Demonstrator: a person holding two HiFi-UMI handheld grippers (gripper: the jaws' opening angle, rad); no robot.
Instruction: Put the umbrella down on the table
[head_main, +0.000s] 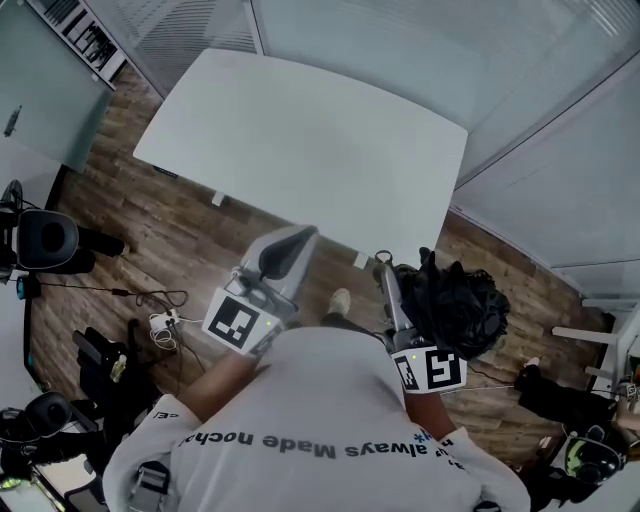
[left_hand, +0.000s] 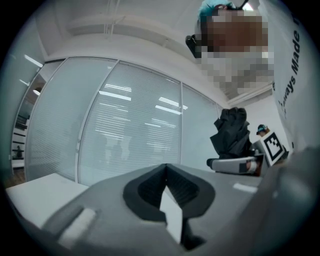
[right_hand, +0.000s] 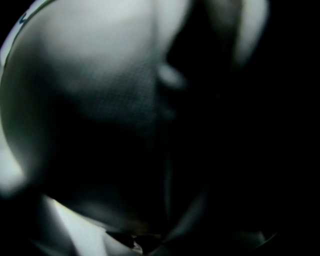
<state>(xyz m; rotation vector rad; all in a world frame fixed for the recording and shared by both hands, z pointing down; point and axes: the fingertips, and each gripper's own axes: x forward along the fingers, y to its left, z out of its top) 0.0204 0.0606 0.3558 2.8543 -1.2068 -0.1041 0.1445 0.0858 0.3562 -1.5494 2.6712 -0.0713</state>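
Your right gripper (head_main: 385, 272) clamps the bundled umbrella (head_main: 460, 300), left gripper (head_main: 300, 240) closed empty; loose fabric could slip short of the bench (head_main: 300, 140).

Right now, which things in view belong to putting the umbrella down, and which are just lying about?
Job: black umbrella, held by the right gripper; white table, its target.
Lying about: black chair; floor cables; the left gripper, shut and empty.
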